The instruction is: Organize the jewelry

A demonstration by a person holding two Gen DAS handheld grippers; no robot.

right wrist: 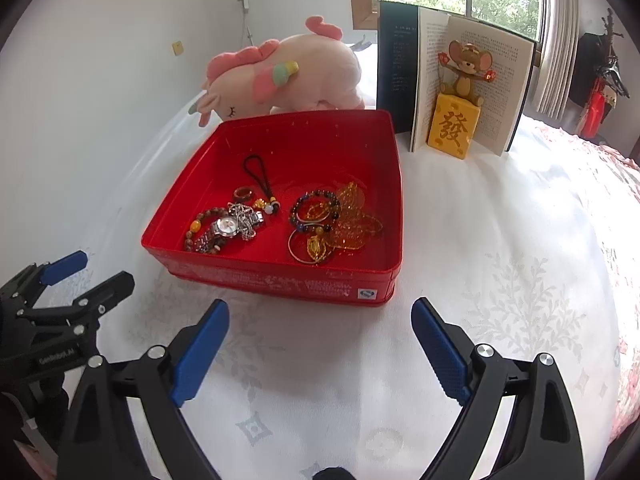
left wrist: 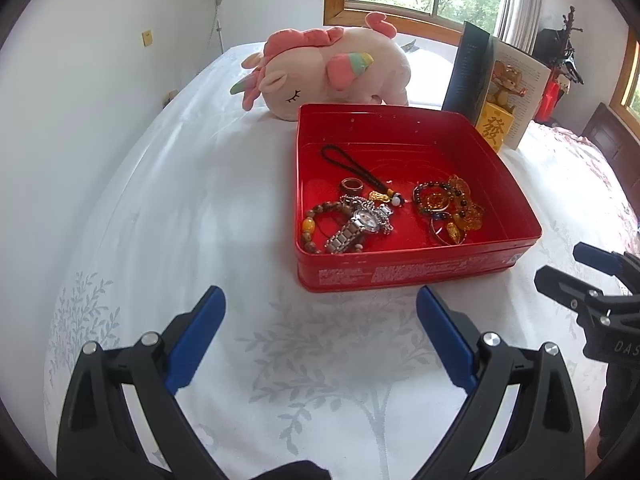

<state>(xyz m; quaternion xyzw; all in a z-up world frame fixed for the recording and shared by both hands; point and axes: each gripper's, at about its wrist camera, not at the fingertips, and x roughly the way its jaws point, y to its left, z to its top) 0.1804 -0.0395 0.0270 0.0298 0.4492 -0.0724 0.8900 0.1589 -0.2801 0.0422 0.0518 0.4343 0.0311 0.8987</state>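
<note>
A red tin box [left wrist: 400, 276] [right wrist: 272, 276] sits on the white bedspread and holds the jewelry. Inside lie a silver watch [left wrist: 360, 224] [right wrist: 228, 226], a wooden bead bracelet [left wrist: 310, 222], a black cord charm [left wrist: 352, 164] [right wrist: 258, 176], a brown ring [left wrist: 351, 186], a dark bead bracelet [left wrist: 436, 200] [right wrist: 316, 210] and an amber ornament [left wrist: 468, 210] [right wrist: 356, 224]. My left gripper [left wrist: 320, 300] hovers open in front of the box with nothing between its blue pads. My right gripper [right wrist: 320, 312] stands wide open just before the box's near wall, also empty.
A pink plush unicorn [left wrist: 332, 68] [right wrist: 288, 76] lies behind the box. An open book [left wrist: 496, 84] [right wrist: 452, 80] stands upright at the back right with a mouse figurine on a yellow block [right wrist: 454, 128] before it. Window and wall lie beyond the bed.
</note>
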